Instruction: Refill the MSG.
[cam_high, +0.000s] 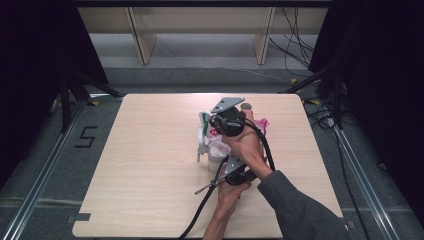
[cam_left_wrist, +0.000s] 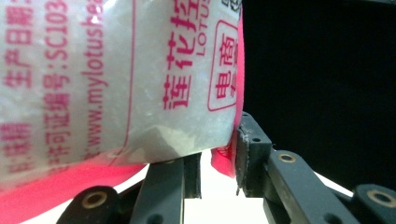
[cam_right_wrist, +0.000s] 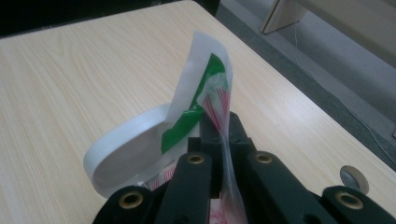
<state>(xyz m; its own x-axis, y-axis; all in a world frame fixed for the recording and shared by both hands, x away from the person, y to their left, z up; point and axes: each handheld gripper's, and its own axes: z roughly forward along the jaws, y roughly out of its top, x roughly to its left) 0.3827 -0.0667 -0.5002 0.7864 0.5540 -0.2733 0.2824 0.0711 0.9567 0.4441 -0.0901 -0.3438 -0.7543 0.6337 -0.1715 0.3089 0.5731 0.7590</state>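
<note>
**Both grippers clamped on a plastic bag at mid-table**

A clear plastic bag (cam_high: 218, 148) printed in pink, packed with white granules, sits right of centre on the wooden table (cam_high: 150, 165), under the person's two hands. Its long axis runs roughly from the near edge toward the far edge; the far end, with a green-and-white flap (cam_right_wrist: 205, 88), stands upright.

The left gripper (cam_high: 227, 175) comes in from the near side. In the left gripper view its jaws are part-way apart and pinch the pink bottom seam of the bag (cam_left_wrist: 140, 79) — the right pad presses the seam edge, and the printed face looms close above.

The right gripper (cam_high: 220, 122) reaches over from the far end. In the right gripper view its jaws are together, clamped on the thin upper film of the bag (cam_right_wrist: 223, 140), which rises between them to the flap. Just beyond lies a white curled strip (cam_right_wrist: 126, 149) on the tabletop.

A coin (cam_right_wrist: 353, 178) rests near the far right edge, close to the right gripper. The left half of the table is open — the right edge and near edge are nearer the work.
</note>
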